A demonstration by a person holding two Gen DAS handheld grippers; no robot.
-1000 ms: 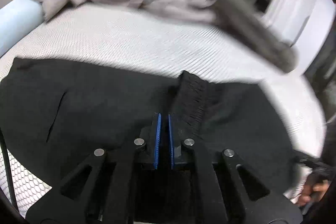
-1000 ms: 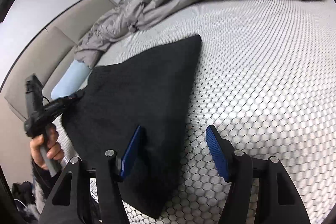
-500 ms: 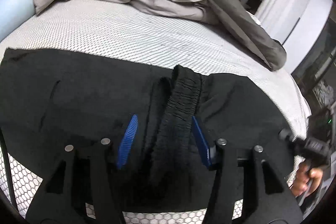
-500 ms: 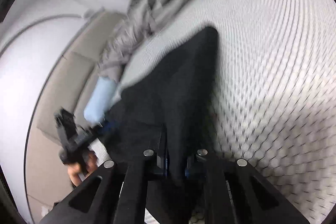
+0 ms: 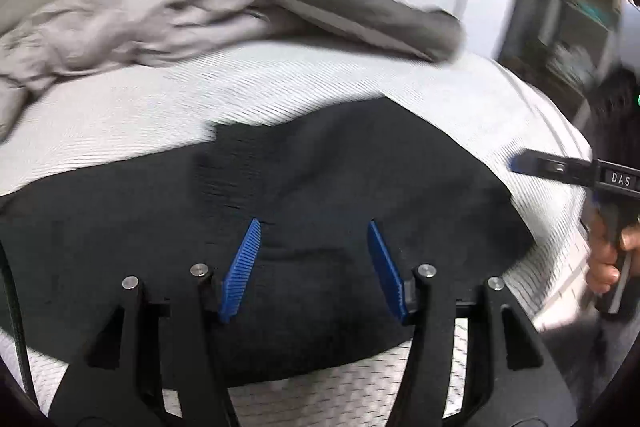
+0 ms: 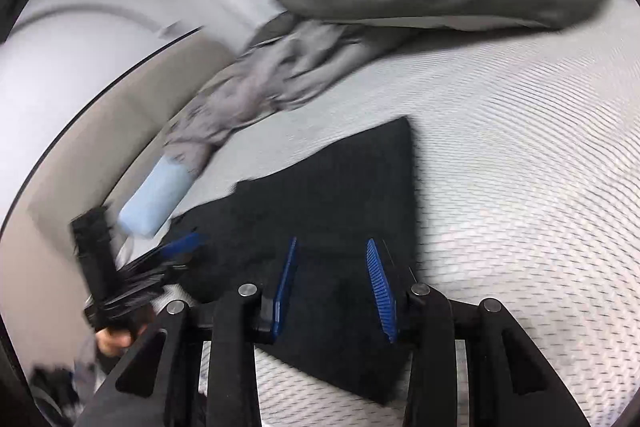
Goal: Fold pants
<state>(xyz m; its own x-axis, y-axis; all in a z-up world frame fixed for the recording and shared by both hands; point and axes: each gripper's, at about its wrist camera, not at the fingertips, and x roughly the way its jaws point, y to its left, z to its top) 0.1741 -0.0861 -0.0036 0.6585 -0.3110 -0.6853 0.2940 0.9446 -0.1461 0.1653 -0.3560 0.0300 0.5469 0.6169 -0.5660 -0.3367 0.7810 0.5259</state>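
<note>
Black pants [image 5: 328,187] lie folded flat on the white mesh mattress [image 5: 200,99]; they also show in the right wrist view [image 6: 340,187]. My left gripper [image 5: 314,267] is open, hovering above the near part of the pants, holding nothing. My right gripper [image 6: 332,287] is open above the pants' near corner, empty. The right gripper also shows at the right edge of the left wrist view [image 5: 560,169], past the pants' edge. The left gripper shows at the left of the right wrist view [image 6: 176,247], blurred.
A crumpled grey duvet [image 5: 200,15] lies across the far side of the bed, also in the right wrist view [image 6: 400,15]. A light blue pillow [image 6: 156,195] sits by the beige headboard [image 6: 100,131]. White mattress [image 6: 520,167] stretches right of the pants.
The right gripper, shut on the pants half a second ago, has let go and opened. The left gripper opened a second ago and has shifted right. The waistband ridge now lies flatter.
</note>
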